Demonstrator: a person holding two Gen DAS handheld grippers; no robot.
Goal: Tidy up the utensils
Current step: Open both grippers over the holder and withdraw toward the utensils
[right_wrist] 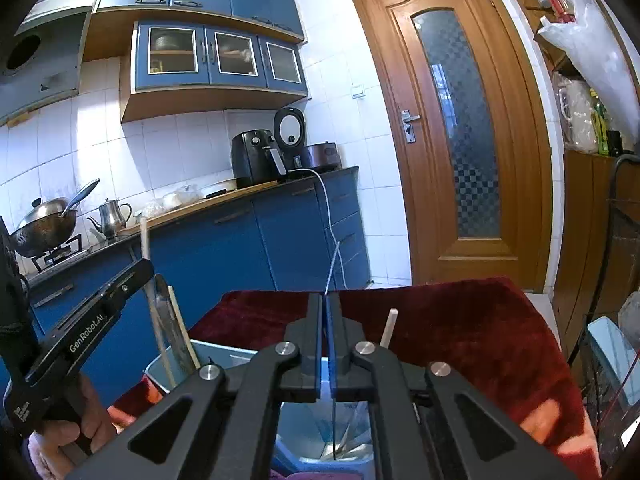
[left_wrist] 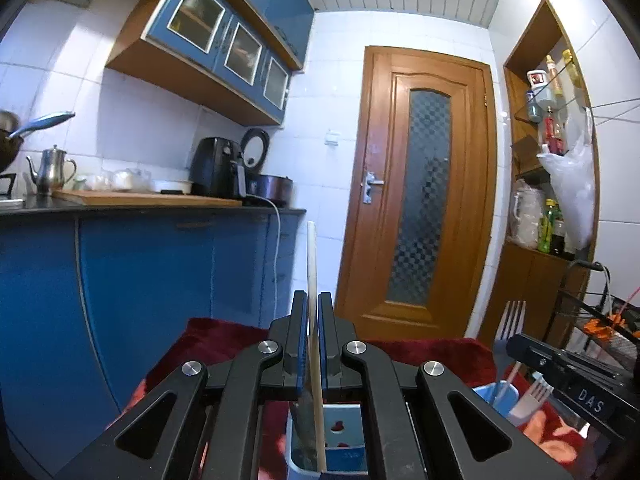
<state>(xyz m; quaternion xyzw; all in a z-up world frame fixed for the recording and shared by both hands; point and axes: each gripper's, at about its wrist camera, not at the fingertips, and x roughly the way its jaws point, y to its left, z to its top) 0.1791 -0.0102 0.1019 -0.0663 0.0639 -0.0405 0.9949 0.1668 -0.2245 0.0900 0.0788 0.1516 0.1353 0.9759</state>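
Observation:
My left gripper (left_wrist: 313, 300) is shut on a pale wooden chopstick (left_wrist: 312, 256), held upright with its lower end inside a compartment of the light blue utensil holder (left_wrist: 346, 464). A dark blade (left_wrist: 304, 420) stands in that same compartment. My right gripper (right_wrist: 325, 300) is shut on a fork (right_wrist: 331, 268), seen edge-on, with its lower end over another compartment (right_wrist: 296, 436). In the left wrist view the fork's tines (left_wrist: 511, 318) rise above the right gripper (left_wrist: 516, 344), beside a white plastic fork (left_wrist: 534, 396). A second chopstick (right_wrist: 390, 326) stands just right of my right gripper.
The holder sits on a table covered with a dark red cloth (right_wrist: 460, 320). Blue cabinets and a counter (left_wrist: 160, 204) with an air fryer (left_wrist: 216, 168) and a kettle (left_wrist: 50, 168) lie ahead on the left. A wooden door (left_wrist: 420, 184) stands ahead, and a wire basket (left_wrist: 600, 320) at right.

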